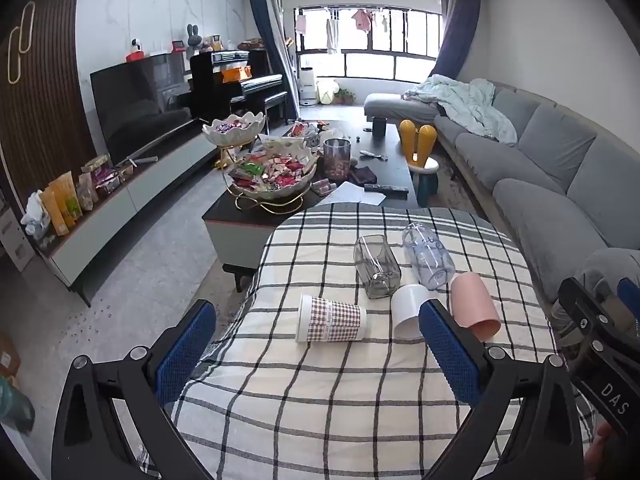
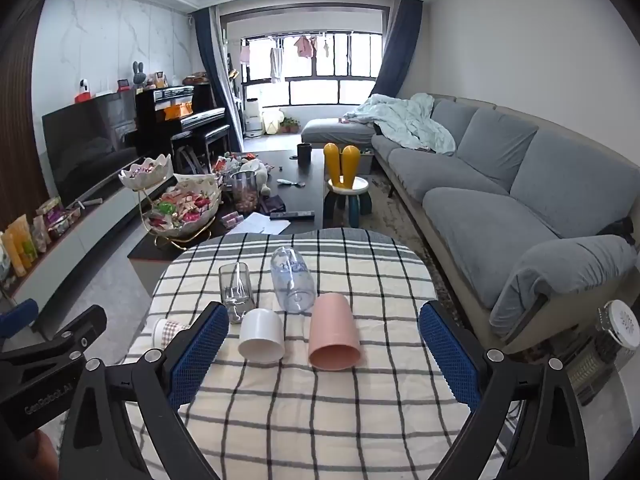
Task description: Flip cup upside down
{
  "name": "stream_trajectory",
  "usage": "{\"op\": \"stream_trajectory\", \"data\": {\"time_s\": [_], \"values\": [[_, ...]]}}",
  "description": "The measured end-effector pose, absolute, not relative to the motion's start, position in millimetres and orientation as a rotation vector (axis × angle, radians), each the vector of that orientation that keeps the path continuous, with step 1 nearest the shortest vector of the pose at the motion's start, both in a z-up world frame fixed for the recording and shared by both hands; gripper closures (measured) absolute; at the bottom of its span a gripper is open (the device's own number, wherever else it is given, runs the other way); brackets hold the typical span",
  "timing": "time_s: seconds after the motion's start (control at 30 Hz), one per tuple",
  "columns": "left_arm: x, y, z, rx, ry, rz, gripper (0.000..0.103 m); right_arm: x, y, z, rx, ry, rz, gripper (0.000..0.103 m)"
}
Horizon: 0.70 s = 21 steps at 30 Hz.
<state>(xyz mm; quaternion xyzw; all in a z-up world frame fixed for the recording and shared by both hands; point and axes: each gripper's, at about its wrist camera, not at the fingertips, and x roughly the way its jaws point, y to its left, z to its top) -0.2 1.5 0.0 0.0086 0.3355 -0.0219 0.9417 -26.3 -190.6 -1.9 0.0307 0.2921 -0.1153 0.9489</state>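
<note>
On the checked cloth (image 2: 304, 408) five cups lie tipped over, the pink cup (image 2: 334, 334) nearest; left gripper (image 1: 318, 350) and right gripper (image 2: 322, 350) hover wide-jawed, empty.

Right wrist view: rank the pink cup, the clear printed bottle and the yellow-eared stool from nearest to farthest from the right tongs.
1. Pink cup: lying on its side on the checked cloth, mouth toward the open right tongs, just ahead of them.
2. Clear printed bottle: lying on its side behind the pink cup, slightly left.
3. Yellow-eared stool: on the floor beyond the table, beside the sofa.
</note>
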Motion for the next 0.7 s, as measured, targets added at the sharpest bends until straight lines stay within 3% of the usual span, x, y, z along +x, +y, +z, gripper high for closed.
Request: {"op": "stream_trajectory", "data": {"time_s": [0.7], "values": [[-1.5, 4.9, 4.5, 0.049, 0.674, -0.027, 0.0, -27.5, -190.4, -1.0, 0.06, 0.583, -0.233, 0.007]]}}
